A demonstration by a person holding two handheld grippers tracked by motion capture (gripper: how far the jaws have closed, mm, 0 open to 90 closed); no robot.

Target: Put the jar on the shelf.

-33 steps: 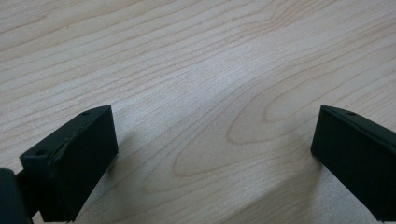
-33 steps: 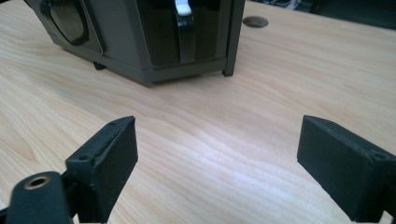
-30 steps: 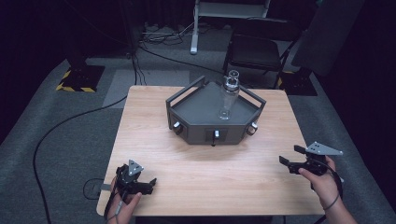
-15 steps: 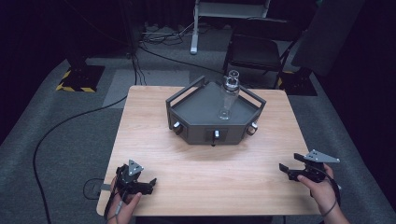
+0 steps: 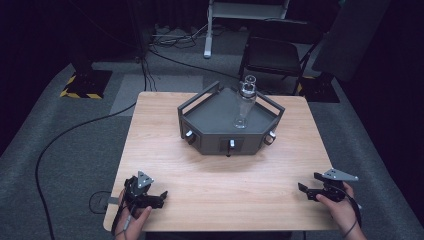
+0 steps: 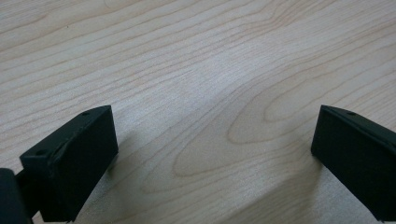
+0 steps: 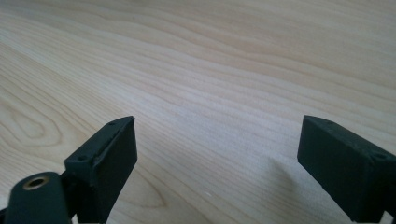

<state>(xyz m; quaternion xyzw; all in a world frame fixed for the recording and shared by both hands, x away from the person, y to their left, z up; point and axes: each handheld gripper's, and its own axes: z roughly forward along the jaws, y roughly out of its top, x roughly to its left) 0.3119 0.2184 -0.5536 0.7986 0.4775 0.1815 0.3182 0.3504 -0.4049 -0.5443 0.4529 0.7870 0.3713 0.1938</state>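
A dark grey angular box (image 5: pixel 230 127) with side handles and front knobs sits at the middle back of the wooden table (image 5: pixel 220 185). A clear glass bottle (image 5: pixel 244 102) stands upright on its top. My left gripper (image 5: pixel 159 196) rests at the table's near left corner, held by a hand, jaws wide apart over bare wood (image 6: pixel 210 116). My right gripper (image 5: pixel 304 191) lies at the near right corner, also open, with nothing between its jaws above the wood grain (image 7: pixel 215 116).
A black chair (image 5: pixel 275 55) and a white stand (image 5: pixel 247 12) are behind the table. Cables (image 5: pixel 65 135) run over the grey carpet at left, near a yellow-black striped base (image 5: pixel 82 82).
The right gripper has moved down toward the table's near right corner and settled lower. The left gripper has stayed put.
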